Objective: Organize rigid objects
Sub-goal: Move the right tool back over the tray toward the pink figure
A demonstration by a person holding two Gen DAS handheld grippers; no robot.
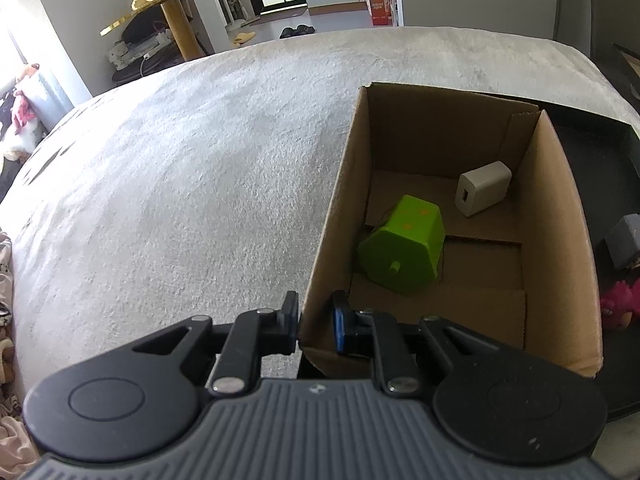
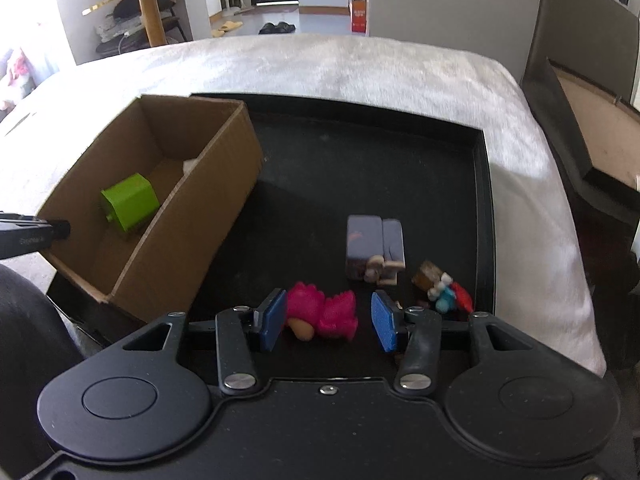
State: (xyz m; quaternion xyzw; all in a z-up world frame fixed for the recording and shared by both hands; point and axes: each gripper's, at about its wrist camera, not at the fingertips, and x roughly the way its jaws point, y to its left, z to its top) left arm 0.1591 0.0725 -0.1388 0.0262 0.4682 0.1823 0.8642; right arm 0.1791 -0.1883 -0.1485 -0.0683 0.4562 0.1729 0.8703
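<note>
An open cardboard box (image 1: 440, 136) holds a green six-sided block (image 1: 404, 248) and a white charger cube (image 1: 482, 192). My left gripper (image 1: 316, 320) is shut on the box's near-left wall, one finger outside and one inside. In the right wrist view the box (image 2: 208, 216) stands on the left part of a black tray (image 2: 360, 152), with the green block (image 2: 130, 204) inside. A pink fuzzy toy (image 2: 324, 314) lies on the tray between the pads of my open right gripper (image 2: 328, 320). The left pad is close to the toy and the right pad is apart from it.
A purple-grey block figure (image 2: 372, 248) and a small brown, blue and red toy (image 2: 440, 288) lie on the tray right of the pink toy. The tray rests on a white fuzzy cover (image 2: 320, 68). A dark panel (image 2: 568, 92) leans at the right.
</note>
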